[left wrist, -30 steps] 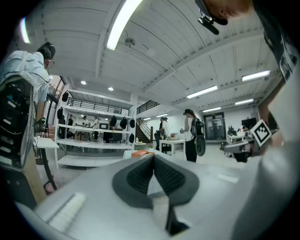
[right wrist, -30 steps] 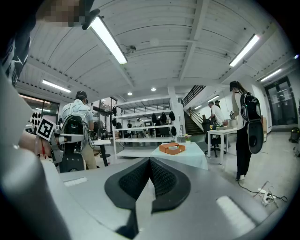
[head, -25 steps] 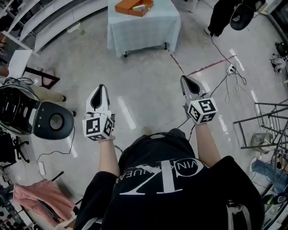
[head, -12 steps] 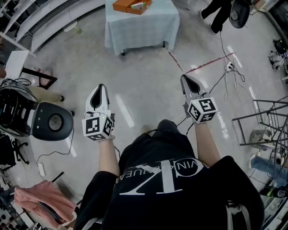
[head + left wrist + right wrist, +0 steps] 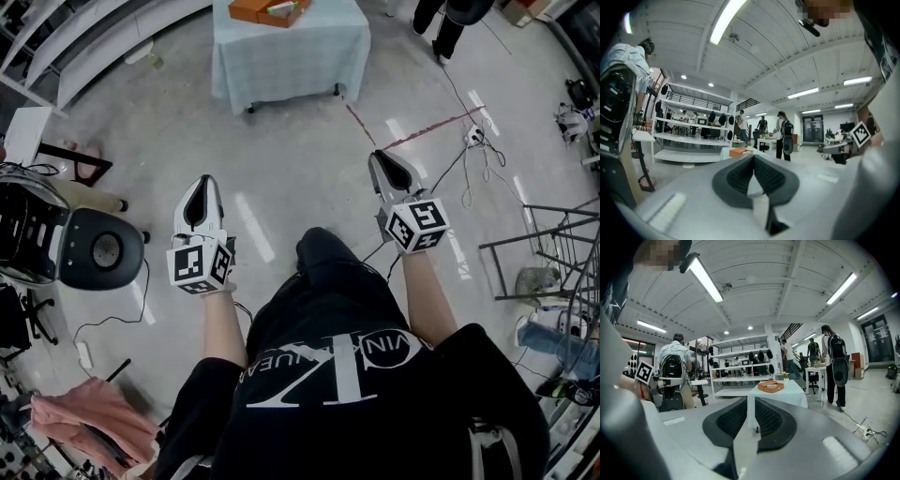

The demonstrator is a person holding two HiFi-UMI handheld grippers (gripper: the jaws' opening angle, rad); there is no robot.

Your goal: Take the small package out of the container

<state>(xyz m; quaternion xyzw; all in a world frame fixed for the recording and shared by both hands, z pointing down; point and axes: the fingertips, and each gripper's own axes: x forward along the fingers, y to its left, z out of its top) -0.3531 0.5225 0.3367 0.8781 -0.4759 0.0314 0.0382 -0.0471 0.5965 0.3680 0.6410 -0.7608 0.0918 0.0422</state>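
Observation:
An orange container (image 5: 270, 9) lies on a table with a pale checked cloth (image 5: 291, 56) far ahead across the floor. A small pale package (image 5: 283, 7) shows inside it. The container also appears in the right gripper view (image 5: 770, 386) and the left gripper view (image 5: 740, 152). Both grippers are held out in the air, well short of the table. My left gripper (image 5: 201, 180) (image 5: 753, 156) is shut and empty. The jaws of my right gripper (image 5: 377, 155) (image 5: 751, 399) are opening, with a narrow slit and nothing between them.
A black office chair (image 5: 101, 248) stands at the left. Cables (image 5: 469, 141) trail over the floor at the right, near a metal rack (image 5: 544, 262). A person (image 5: 450, 19) stands beyond the table. White shelving (image 5: 94, 47) runs along the far left. A pink cloth (image 5: 84, 417) lies behind.
The person carrying the grippers has stepped forward, one knee now showing between the arms. The table and container have slid toward the top edge of the head view.

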